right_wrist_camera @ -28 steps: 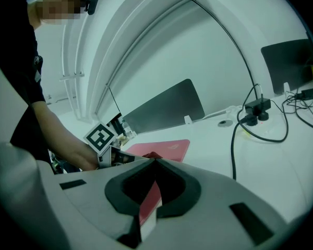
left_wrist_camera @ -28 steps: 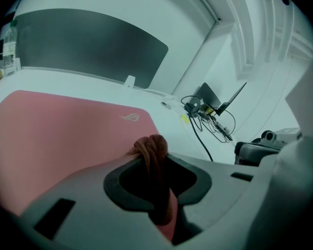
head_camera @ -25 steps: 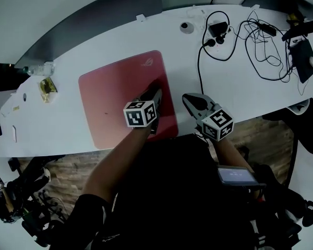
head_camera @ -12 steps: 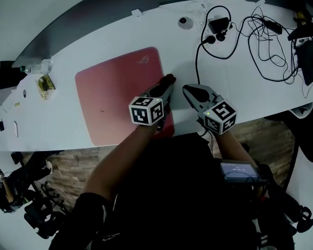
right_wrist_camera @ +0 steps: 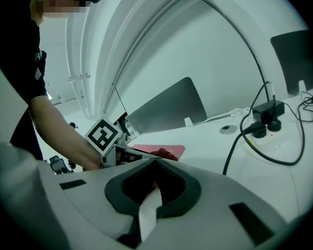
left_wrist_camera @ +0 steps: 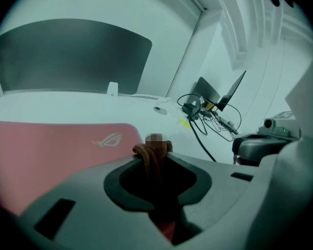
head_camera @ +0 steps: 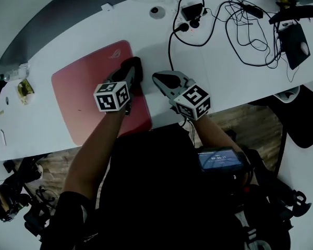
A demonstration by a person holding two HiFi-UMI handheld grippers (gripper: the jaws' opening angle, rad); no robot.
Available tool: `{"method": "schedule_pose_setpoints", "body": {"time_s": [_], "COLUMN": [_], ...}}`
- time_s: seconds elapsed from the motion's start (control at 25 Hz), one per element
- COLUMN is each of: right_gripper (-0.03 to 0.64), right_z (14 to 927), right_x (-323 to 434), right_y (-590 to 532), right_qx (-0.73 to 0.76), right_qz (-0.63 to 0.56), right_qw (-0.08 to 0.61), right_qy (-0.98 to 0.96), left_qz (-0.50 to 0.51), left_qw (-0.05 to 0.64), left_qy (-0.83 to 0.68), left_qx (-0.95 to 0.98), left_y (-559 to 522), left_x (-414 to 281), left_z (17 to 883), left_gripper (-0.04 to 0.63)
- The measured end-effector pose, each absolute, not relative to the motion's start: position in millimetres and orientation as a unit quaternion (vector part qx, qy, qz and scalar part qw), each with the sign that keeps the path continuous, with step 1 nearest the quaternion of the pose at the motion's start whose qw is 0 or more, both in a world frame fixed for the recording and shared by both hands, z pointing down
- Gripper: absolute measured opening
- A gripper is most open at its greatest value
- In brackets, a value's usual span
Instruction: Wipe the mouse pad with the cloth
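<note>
A pink mouse pad (head_camera: 83,90) lies on the white table (head_camera: 224,72); it also shows as the pink mouse pad (left_wrist_camera: 47,145) in the left gripper view. My left gripper (head_camera: 130,72) is shut on a dark reddish-brown cloth (head_camera: 133,65), which it presses down at the pad's right edge near the far corner. The bunched cloth (left_wrist_camera: 152,155) sits between the jaws of the left gripper (left_wrist_camera: 155,159). My right gripper (head_camera: 164,79) rests just right of the pad, shut with nothing in it. In the right gripper view, the right gripper (right_wrist_camera: 155,161) faces the cloth (right_wrist_camera: 159,152).
Black cables (head_camera: 240,25) and a power adapter (head_camera: 192,9) spread over the table's far right. A black device (head_camera: 295,43) lies at the right end, a small round fitting (head_camera: 156,10) at the back. A yellowish object (head_camera: 25,87) sits left of the pad.
My left gripper has slid the cloth along the pad's right side, away from the near edge towards the far corner. The right gripper has stayed beside it.
</note>
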State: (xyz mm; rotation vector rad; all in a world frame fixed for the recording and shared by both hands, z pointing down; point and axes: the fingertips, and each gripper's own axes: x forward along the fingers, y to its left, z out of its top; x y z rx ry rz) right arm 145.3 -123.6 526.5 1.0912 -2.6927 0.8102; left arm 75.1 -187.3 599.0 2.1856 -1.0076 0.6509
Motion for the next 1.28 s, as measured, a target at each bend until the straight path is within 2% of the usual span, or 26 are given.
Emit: {"method": "schedule_pose_setpoints", "body": {"time_s": [0.52, 1.28], "right_gripper": [0.026, 0.026], "right_z": [512.1, 509.2], "right_x": [122.9, 50.1], "right_y": [-148.4, -142.6], "right_qx": [0.339, 0.343], "right_qz": [0.227, 0.224], "right_qw": [0.086, 0.107], "right_qy": [-0.909, -0.906], "left_qz": [0.275, 0.286], "left_qw": [0.296, 0.282], "left_qy": [-0.423, -0.472], "left_qx": [0.811, 0.785], "left_y": [-201.4, -207.7], "left_x": [16.7, -135.5], "left_z": [602.9, 601.1], "left_gripper": [0.084, 0.084]}}
